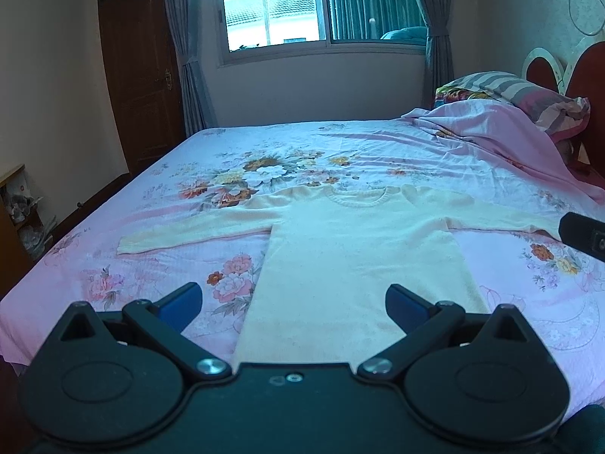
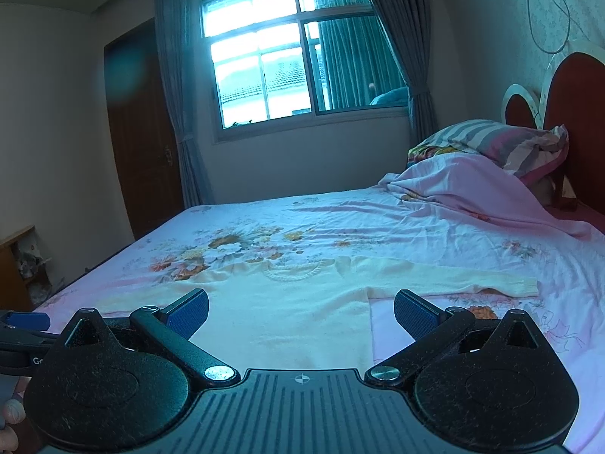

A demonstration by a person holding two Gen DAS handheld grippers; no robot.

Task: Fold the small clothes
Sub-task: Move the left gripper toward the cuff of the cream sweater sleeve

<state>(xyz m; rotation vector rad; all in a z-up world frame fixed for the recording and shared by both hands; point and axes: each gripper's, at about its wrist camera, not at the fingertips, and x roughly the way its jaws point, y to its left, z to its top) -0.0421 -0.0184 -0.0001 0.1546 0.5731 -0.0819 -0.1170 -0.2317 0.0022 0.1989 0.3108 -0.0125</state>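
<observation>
A cream knitted sweater (image 1: 351,242) lies flat on the flowered bed sheet (image 1: 264,151), both sleeves spread out, neck towards the window. My left gripper (image 1: 293,304) hovers open above its lower hem, blue pads wide apart, nothing between them. In the right wrist view the same sweater (image 2: 298,314) lies under my right gripper (image 2: 300,312), which is open and empty over the body's right side. The right sleeve (image 2: 472,282) stretches away to the right. The left gripper's blue tip (image 2: 28,319) shows at the far left edge.
A pink blanket (image 1: 503,132) and striped pillows (image 1: 522,90) are heaped at the red headboard (image 2: 571,121) on the right. A brown door (image 1: 140,75) and a small shelf (image 1: 15,204) stand left of the bed. A curtained window (image 1: 317,3) is behind.
</observation>
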